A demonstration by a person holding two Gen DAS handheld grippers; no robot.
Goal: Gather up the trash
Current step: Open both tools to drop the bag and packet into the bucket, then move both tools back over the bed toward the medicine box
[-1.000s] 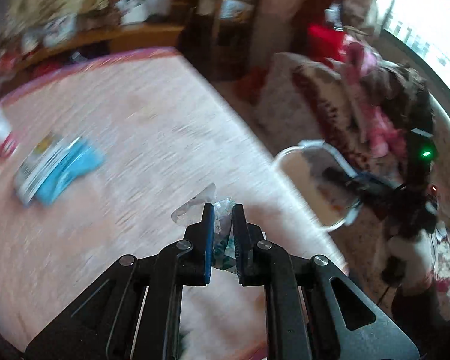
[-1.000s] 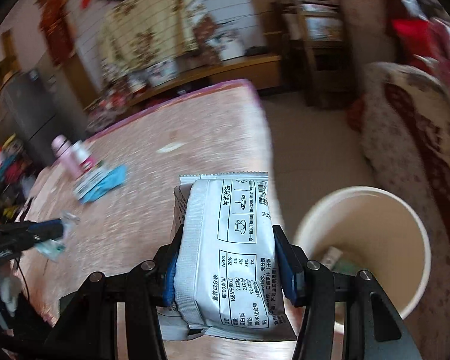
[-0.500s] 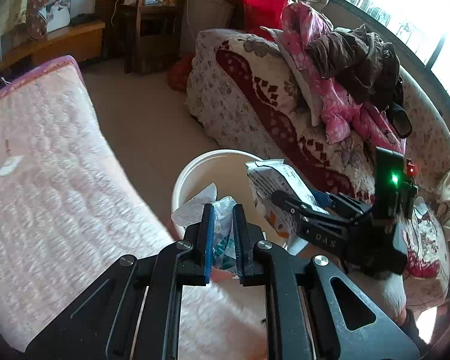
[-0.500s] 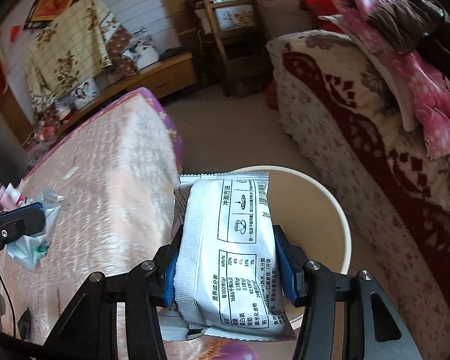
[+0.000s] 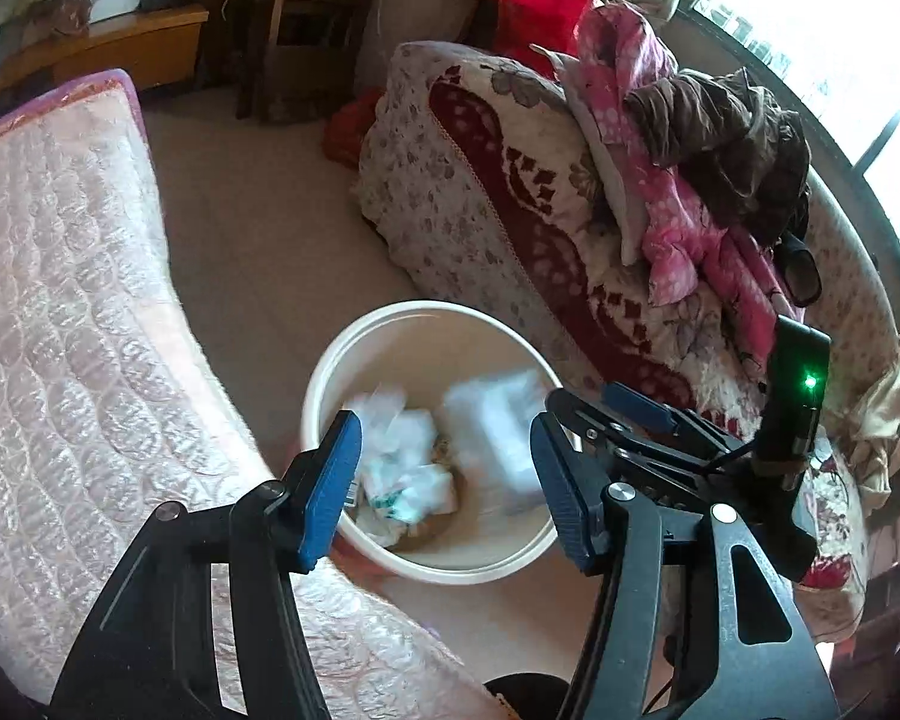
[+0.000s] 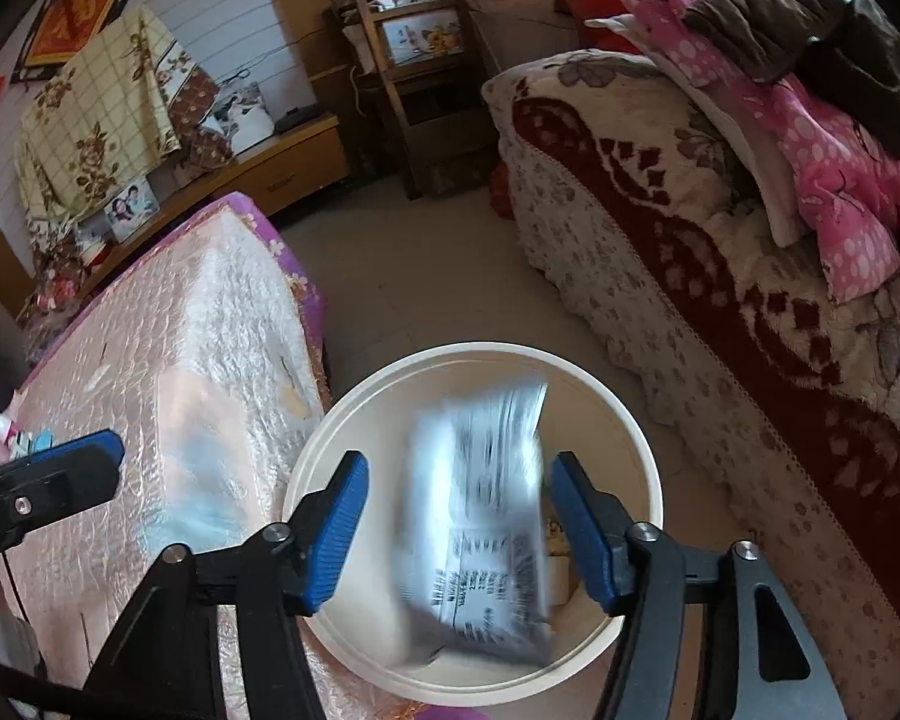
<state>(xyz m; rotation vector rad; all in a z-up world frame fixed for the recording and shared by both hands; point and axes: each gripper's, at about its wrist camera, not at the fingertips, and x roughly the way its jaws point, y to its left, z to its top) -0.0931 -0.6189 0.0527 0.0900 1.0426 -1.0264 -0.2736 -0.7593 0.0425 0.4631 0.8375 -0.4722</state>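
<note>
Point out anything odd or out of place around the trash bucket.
Nothing is spilled. The white packet is a motion-smeared blur between the open right gripper and the white bucket, apparently falling in. The crumpled wrapper looks blurred inside the bucket below the open left gripper. Both seem on target.

Both grippers have black angular frames, silver screws and ribbed blue jaws.

Both grippers' jaws have opened, dropping wrapper [image 5: 405, 468] and packet [image 6: 480, 516] into the bin [image 6: 642, 450].
</note>
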